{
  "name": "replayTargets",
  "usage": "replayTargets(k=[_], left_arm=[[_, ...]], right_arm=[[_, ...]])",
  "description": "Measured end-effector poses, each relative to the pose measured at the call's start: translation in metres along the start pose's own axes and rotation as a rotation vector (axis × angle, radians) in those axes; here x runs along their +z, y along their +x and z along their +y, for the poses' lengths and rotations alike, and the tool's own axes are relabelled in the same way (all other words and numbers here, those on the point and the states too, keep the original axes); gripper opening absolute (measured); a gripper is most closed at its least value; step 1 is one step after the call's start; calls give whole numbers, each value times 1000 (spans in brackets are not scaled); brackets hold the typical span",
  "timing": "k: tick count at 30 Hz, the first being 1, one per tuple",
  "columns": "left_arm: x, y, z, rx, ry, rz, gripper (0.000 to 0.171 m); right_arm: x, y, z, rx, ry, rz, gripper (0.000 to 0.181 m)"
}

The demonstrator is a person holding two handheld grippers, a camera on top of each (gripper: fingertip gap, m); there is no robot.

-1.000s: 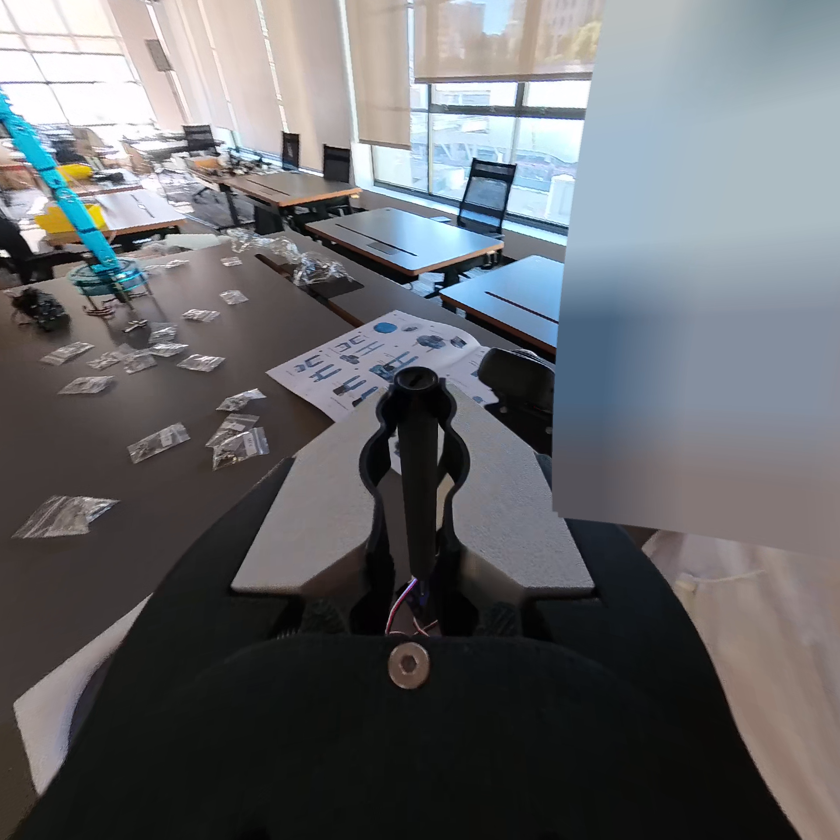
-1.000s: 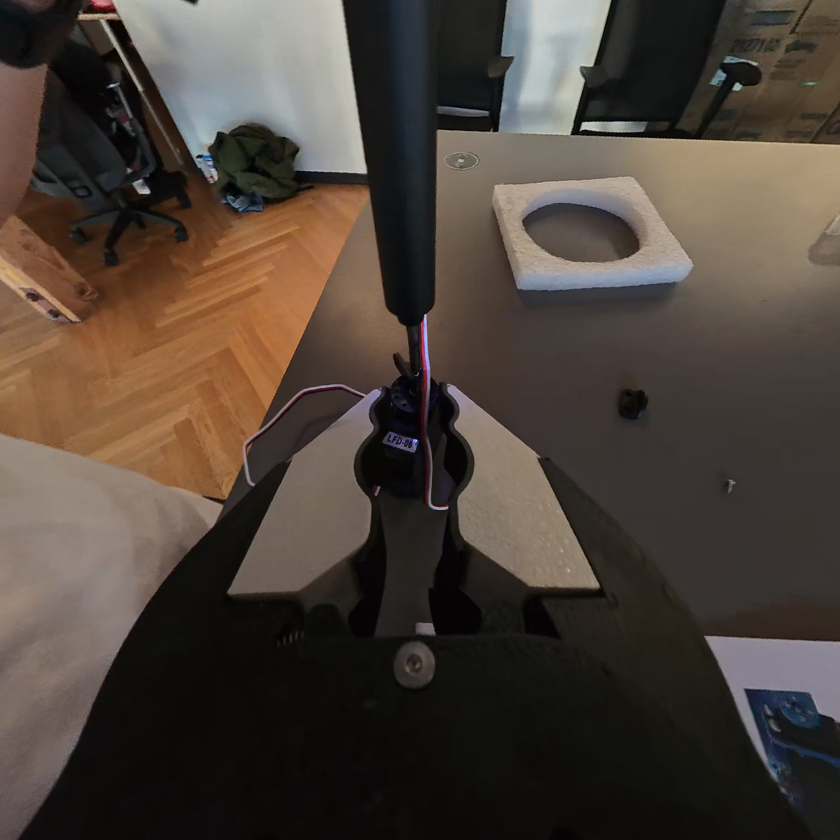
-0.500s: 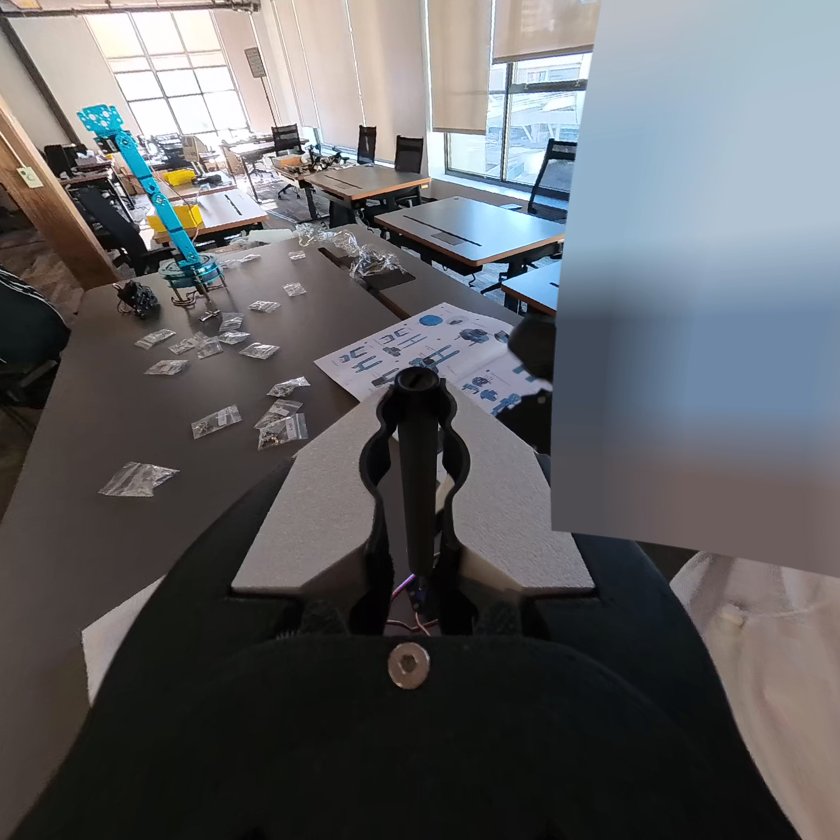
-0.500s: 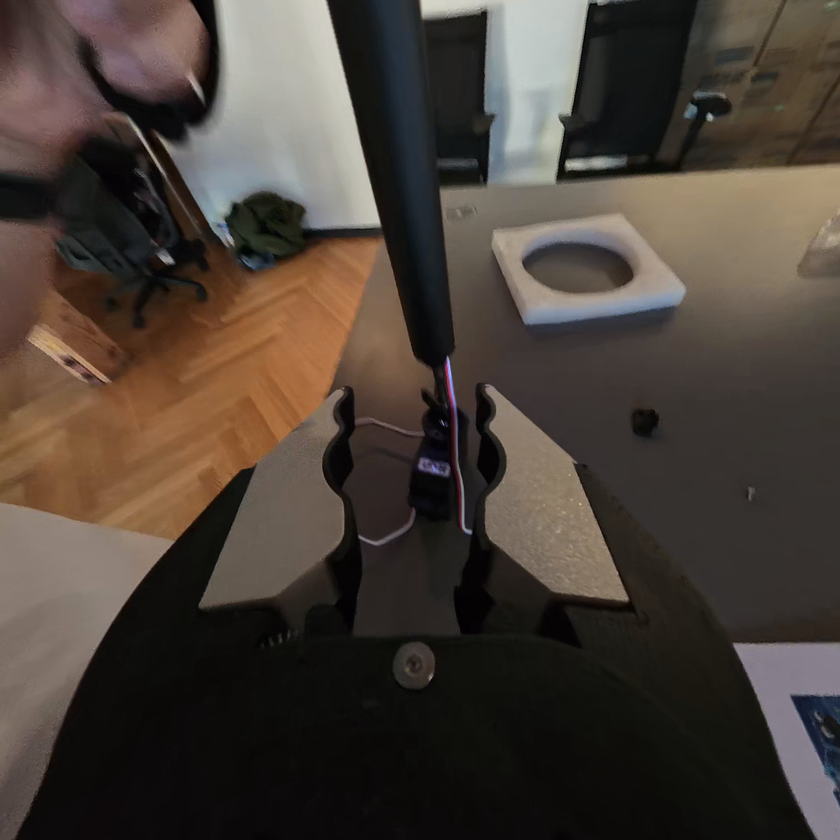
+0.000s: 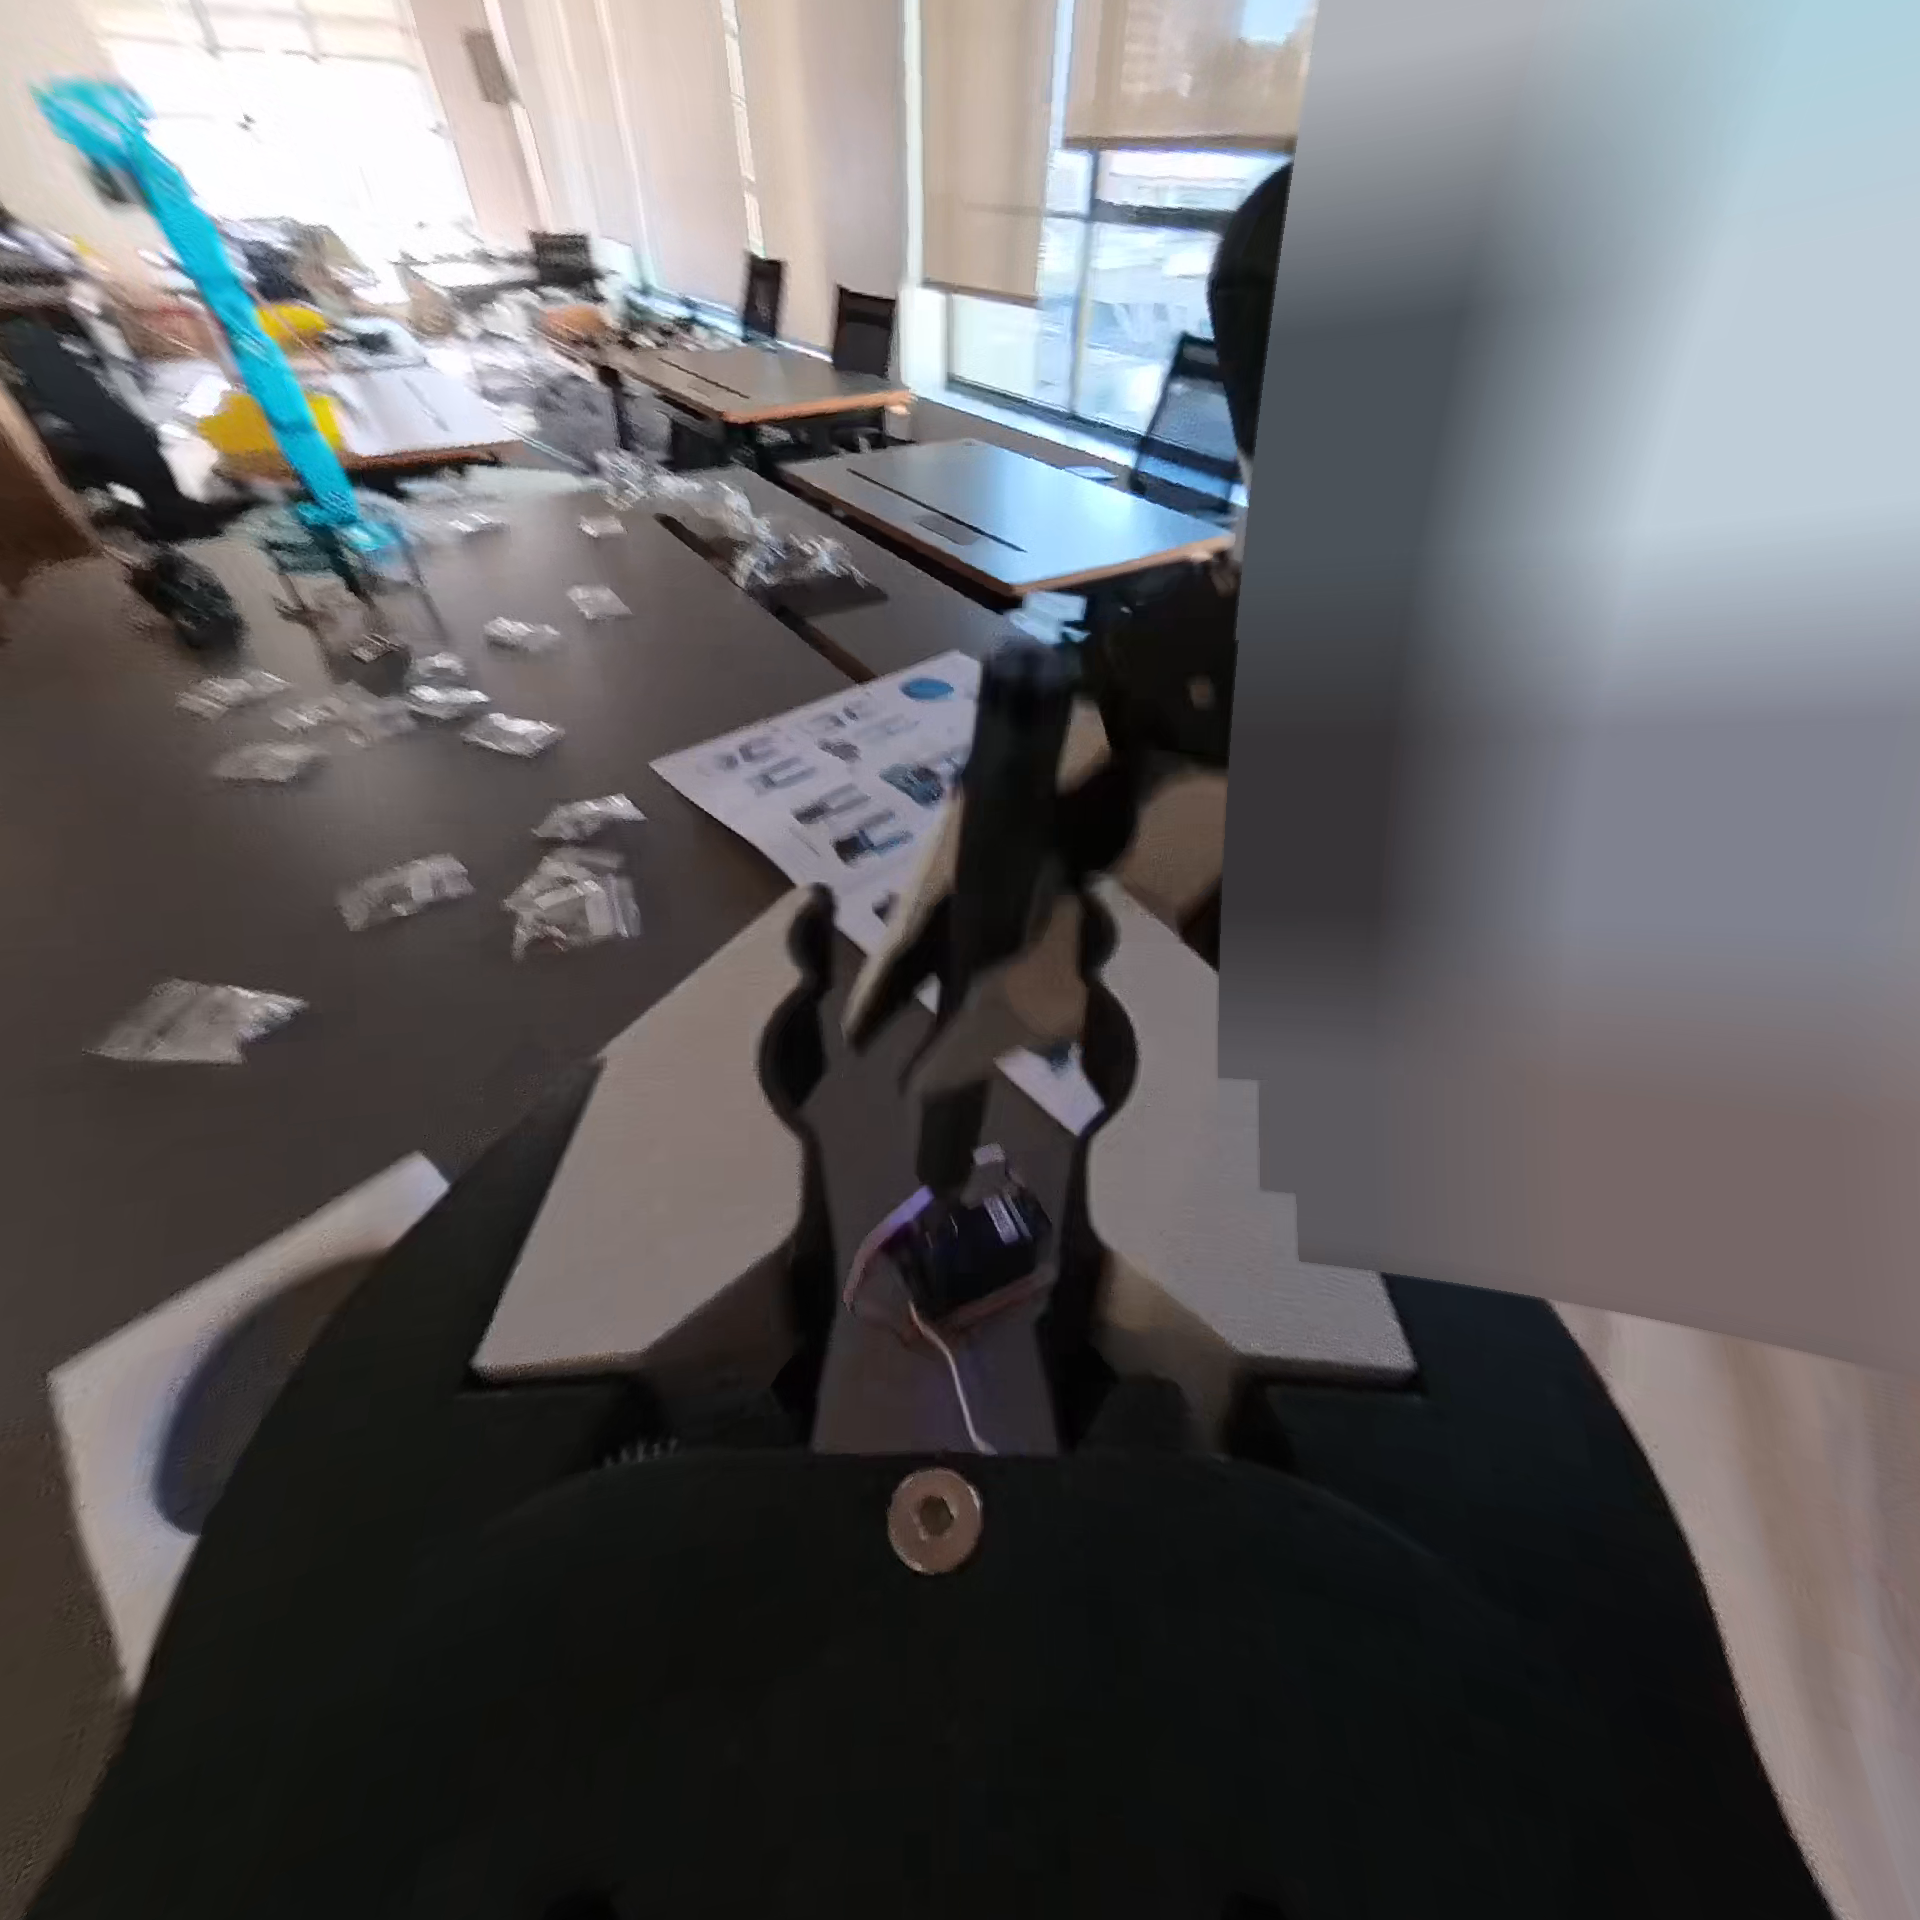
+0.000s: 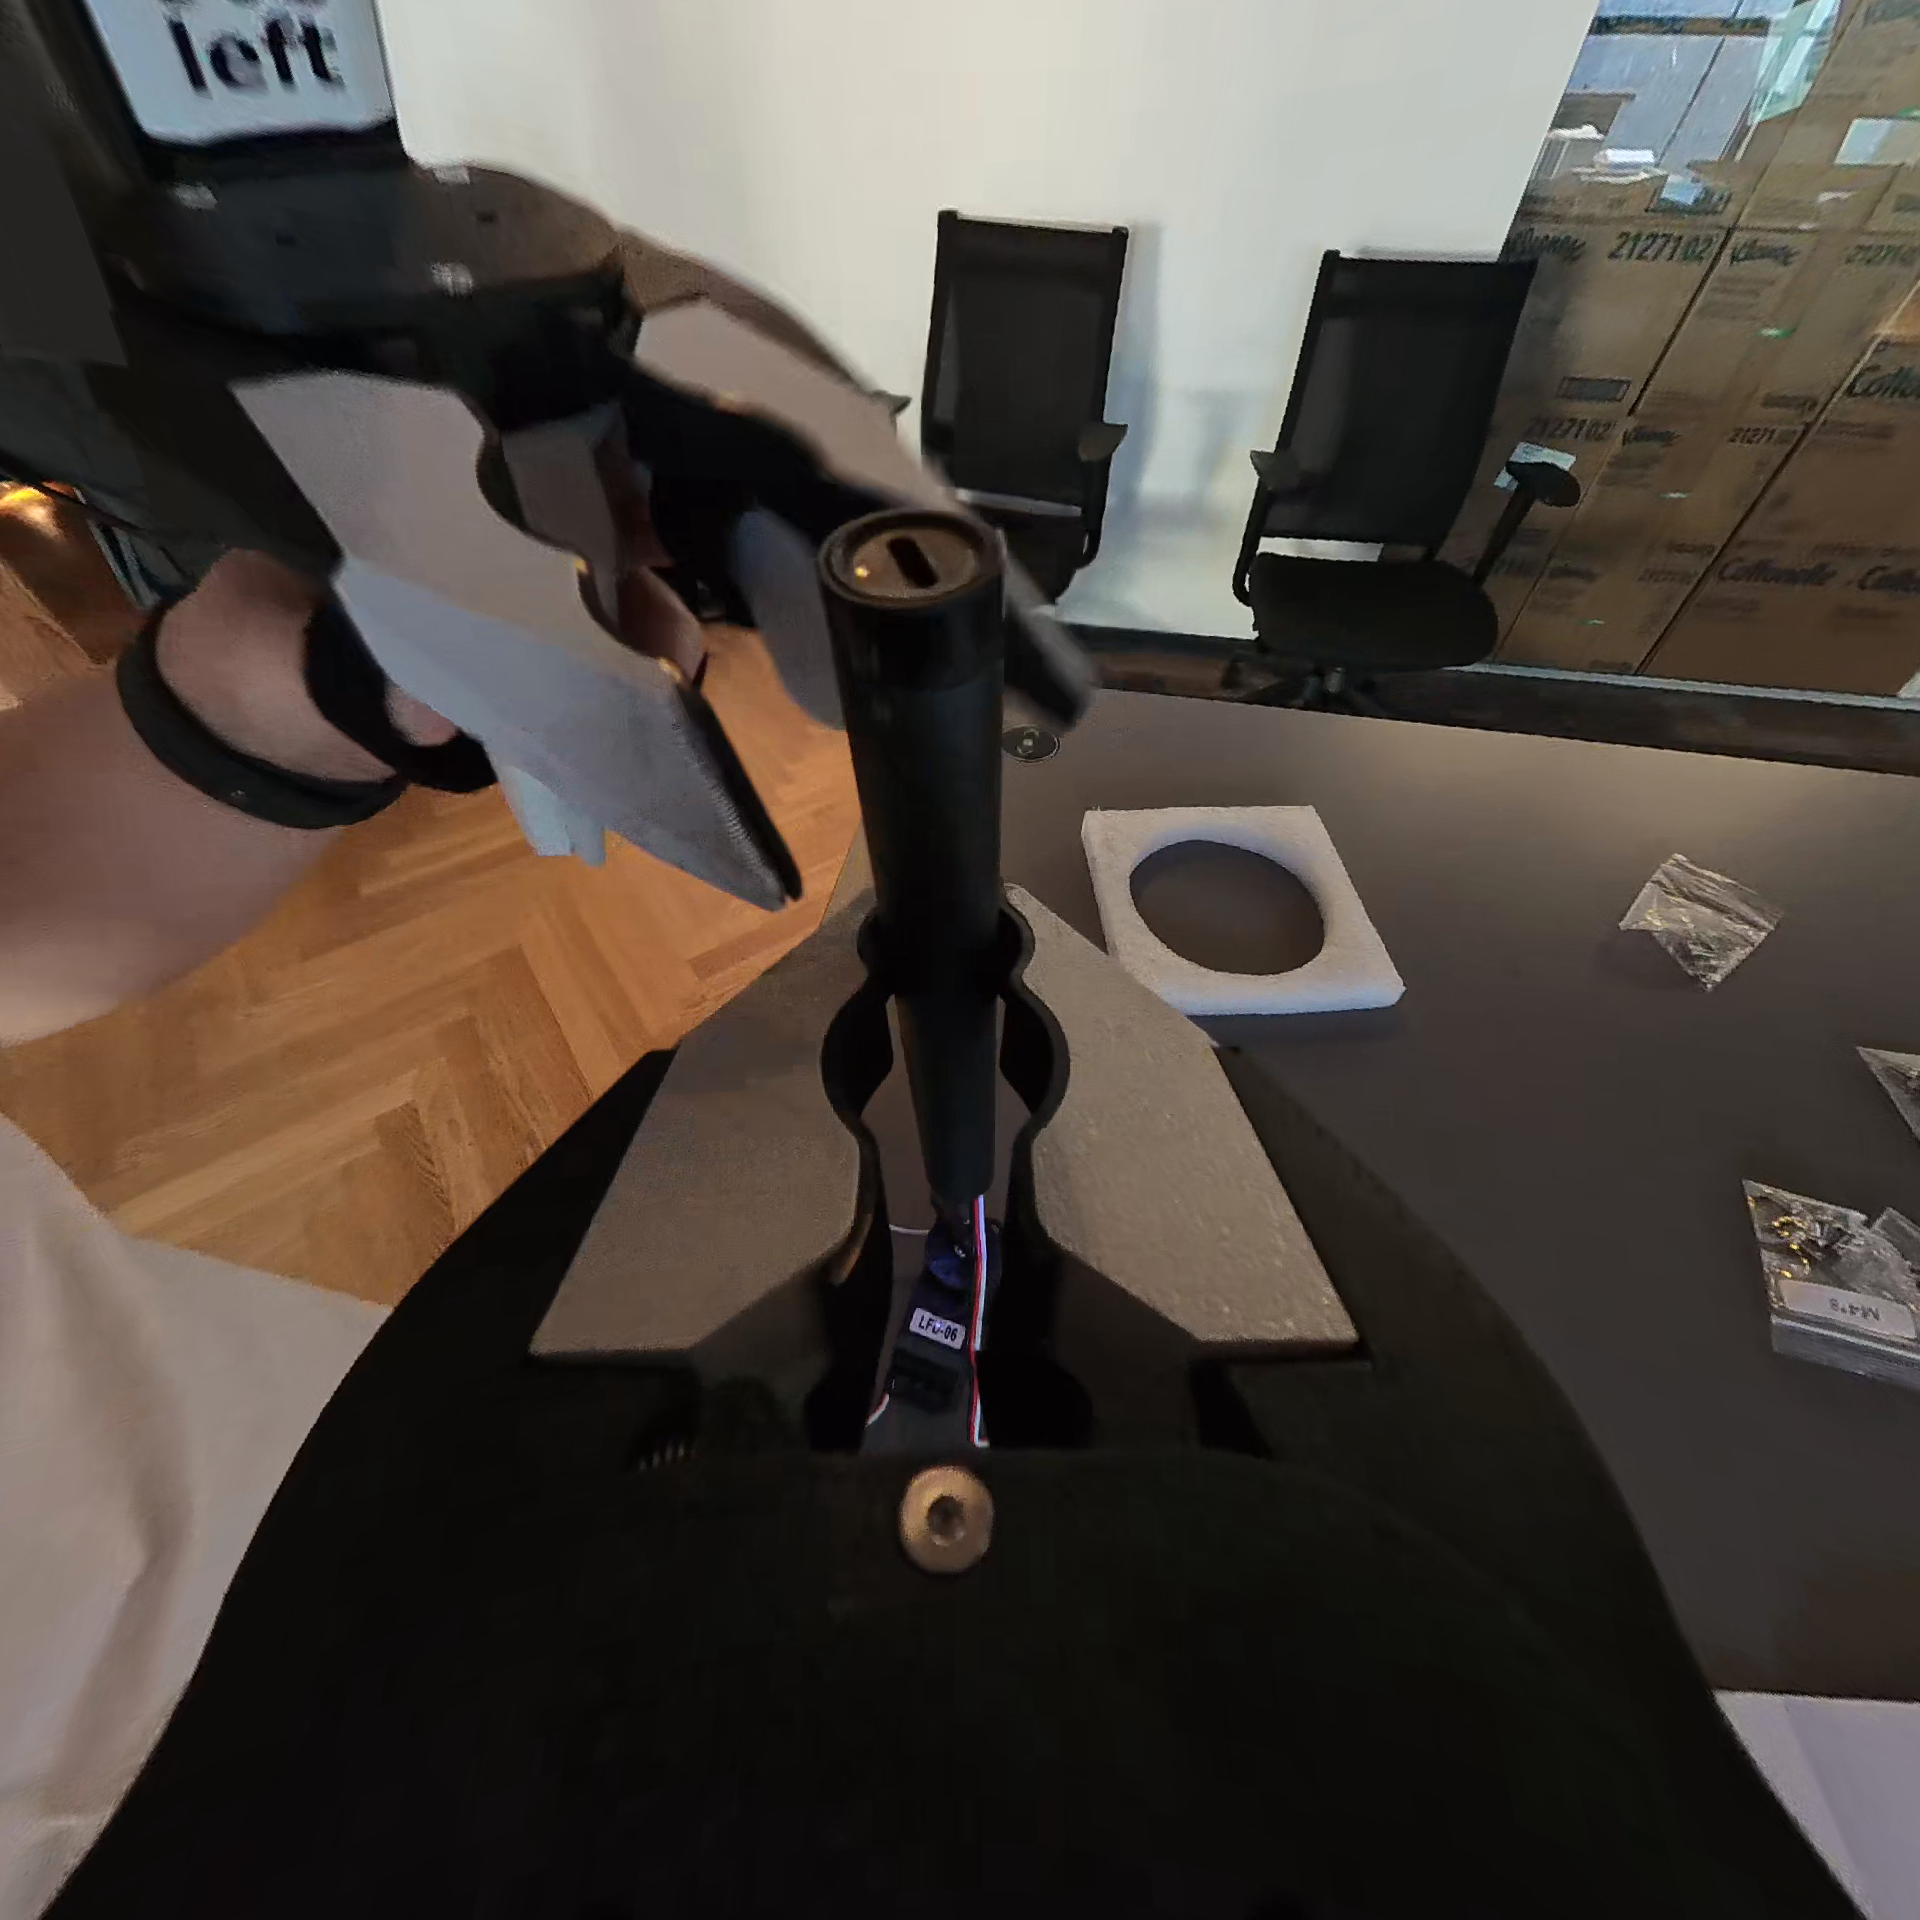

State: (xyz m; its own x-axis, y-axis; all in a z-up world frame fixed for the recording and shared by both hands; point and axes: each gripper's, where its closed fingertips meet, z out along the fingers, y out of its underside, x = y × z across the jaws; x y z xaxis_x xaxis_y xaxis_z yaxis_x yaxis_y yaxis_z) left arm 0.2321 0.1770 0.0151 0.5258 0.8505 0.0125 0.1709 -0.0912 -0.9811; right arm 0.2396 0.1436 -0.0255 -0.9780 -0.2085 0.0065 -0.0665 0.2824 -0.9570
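Right gripper (image 6: 940,935): shut tight on a black stick (image 6: 925,779), stick pointing up and forward. Small black motor (image 6: 935,1340) with red and white wires at the stick's low end, deep between the fingers, close to the gripper's base.

Left gripper (image 5: 951,925): fingers wide apart, holding nothing. Stick and motor in the gap between them; touching or not, cannot tell. Held by a hand (image 6: 260,717), up and left of the right gripper.

Ahead and right of the right gripper: white foam ring (image 6: 1351,956) on a dark table (image 6: 1558,1143). Ahead of the left gripper: paper (image 5: 810,769), little clear bags (image 5: 571,904), a blue arm (image 5: 239,312) far off.
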Motion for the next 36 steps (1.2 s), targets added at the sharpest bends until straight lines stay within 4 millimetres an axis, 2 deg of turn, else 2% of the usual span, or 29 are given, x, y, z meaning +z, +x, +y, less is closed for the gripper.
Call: replayTargets(k=[1,2,4,7,12,15,17,18,19,22,24,27,31,32,36], left_arm=[[-8,4,15,-18,-19,50,26],[-13,9,34,-49,-59,102,12],[-12,8,77,-137,-159,137,24],[4,13,118,-179,-229,172,18],[25,-11,145,-79,-259,-19,39],[33,0,152,-70,-272,34,39],[37,-1,159,-52,-284,26,38],[39,-1,159,-51,-272,25,36],[41,0,157,-57,-247,27,27],[44,-1,150,-57,-184,32,20],[45,-2,149,-48,-170,37,19],[45,0,138,-16,-116,47,33],[41,1,105,-4,44,52,23],[43,-2,104,2,50,40,17],[46,-2,104,55,44,49,16]], right_arm=[[-1,1,1,1,-9,2,13],[-1,1,1,3,-20,3,13],[-2,2,2,11,-45,-1,13],[-1,1,4,20,-98,-17,13],[-1,2,7,30,-190,-22,13],[-1,4,8,42,-227,-17,13],[-1,5,9,41,-255,-7,13],[-1,5,10,40,-270,-5,13],[-1,4,10,42,-289,-7,13],[-2,5,13,31,-350,-3,14],[-2,5,14,21,-382,-9,14],[-1,5,15,5,-416,-13,13],[0,4,16,-2,-442,-21,13],[1,4,16,-7,-449,-25,13],[-3,4,22,-67,-533,-62,14]])
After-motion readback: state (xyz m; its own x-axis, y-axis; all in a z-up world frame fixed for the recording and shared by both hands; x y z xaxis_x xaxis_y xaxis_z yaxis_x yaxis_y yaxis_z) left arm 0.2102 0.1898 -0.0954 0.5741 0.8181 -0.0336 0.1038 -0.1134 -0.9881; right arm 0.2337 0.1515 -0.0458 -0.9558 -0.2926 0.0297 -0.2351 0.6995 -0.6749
